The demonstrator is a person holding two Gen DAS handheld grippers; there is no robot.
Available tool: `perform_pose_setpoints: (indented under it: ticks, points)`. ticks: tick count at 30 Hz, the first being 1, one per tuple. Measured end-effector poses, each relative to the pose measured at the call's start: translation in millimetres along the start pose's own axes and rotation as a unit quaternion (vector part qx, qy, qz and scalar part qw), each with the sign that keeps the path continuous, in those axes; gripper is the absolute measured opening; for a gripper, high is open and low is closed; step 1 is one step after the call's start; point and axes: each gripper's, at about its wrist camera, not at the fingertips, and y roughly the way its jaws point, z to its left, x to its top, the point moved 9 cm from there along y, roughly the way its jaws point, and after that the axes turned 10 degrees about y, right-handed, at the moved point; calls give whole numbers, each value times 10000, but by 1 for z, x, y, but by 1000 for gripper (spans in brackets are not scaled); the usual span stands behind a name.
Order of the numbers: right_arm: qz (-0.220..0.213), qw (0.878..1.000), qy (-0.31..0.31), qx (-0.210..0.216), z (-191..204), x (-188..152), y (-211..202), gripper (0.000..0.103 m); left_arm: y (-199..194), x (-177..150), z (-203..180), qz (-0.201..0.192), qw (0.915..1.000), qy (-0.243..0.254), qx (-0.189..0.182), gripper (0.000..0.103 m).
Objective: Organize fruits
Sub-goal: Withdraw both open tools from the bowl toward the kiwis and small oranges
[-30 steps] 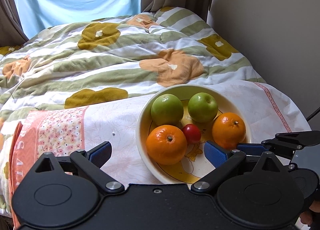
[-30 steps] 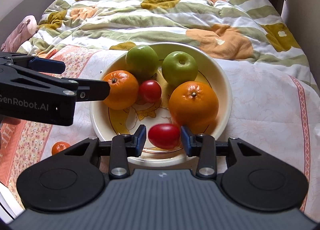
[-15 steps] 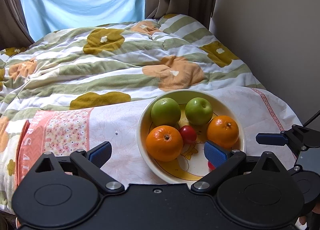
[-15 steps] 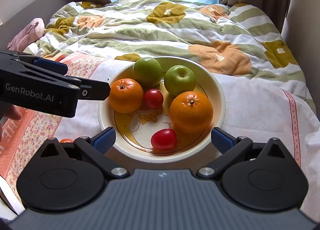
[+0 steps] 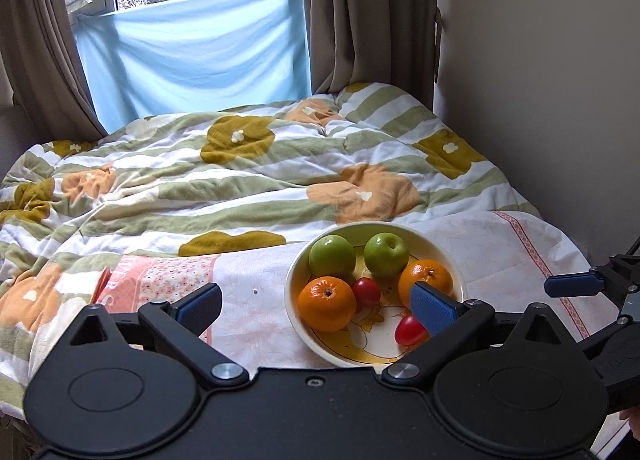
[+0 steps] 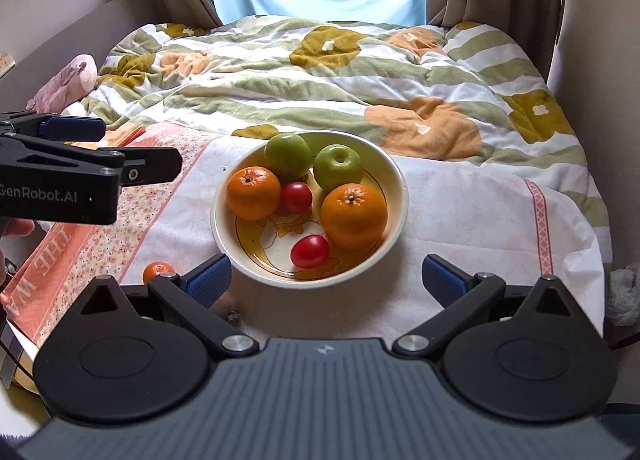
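Note:
A cream bowl (image 6: 394,176) (image 5: 440,248) on the bed holds two green apples (image 6: 338,168), two oranges (image 6: 354,210) and two red tomatoes (image 6: 310,251). The nearer tomato (image 5: 410,330) lies loose at the bowl's front. My right gripper (image 6: 326,280) stands open just short of the bowl, with nothing between its fingers. My left gripper (image 5: 316,306) is open too, above the bowl's left rim; its right finger (image 5: 432,308) overlaps the fruit in the picture. A small orange (image 6: 157,271) lies on the patterned cloth, left of the bowl.
The bowl sits on a white cloth (image 6: 480,220) beside a pink flowered cloth (image 6: 100,244). A rumpled flower-print quilt (image 6: 320,76) covers the far bed. A wall (image 5: 540,100) runs along the right; curtains and a window stand at the back. A pink soft toy (image 6: 68,80) lies far left.
The right gripper let go of the near tomato, opened wide and drew back and up. The left gripper also pulled back and rose; the bowl looks smaller in both views.

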Motion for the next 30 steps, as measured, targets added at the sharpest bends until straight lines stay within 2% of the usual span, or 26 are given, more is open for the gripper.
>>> perform_pose_setpoints:
  ticks: [4, 9, 13, 20, 27, 30]
  points:
    - [-249, 9995, -95, -163, -14, -2, -30, 103, -22, -1, -5, -149, 9997, -174, 10, 103]
    - [-262, 9996, 22, -44, -32, -10, -59, 103, -46, -5, -19, -330, 9991, -245, 136, 103]
    - [-332, 9994, -93, -92, -42, -23, -77, 103, -57, -15, -37, -383, 9987, -340, 54, 103]
    - [-251, 9994, -232, -77, -55, -62, -80, 103, -54, -36, -74, -191, 9992, -302, -157, 102]
    - [-77, 9995, -273, -143, -69, -102, -57, 103, -19, -66, -110, 268, 9978, -400, -462, 101]
    - [37, 9995, -231, -201, -76, -115, -44, 103, -1, -78, -121, 529, 9960, -523, -498, 97]
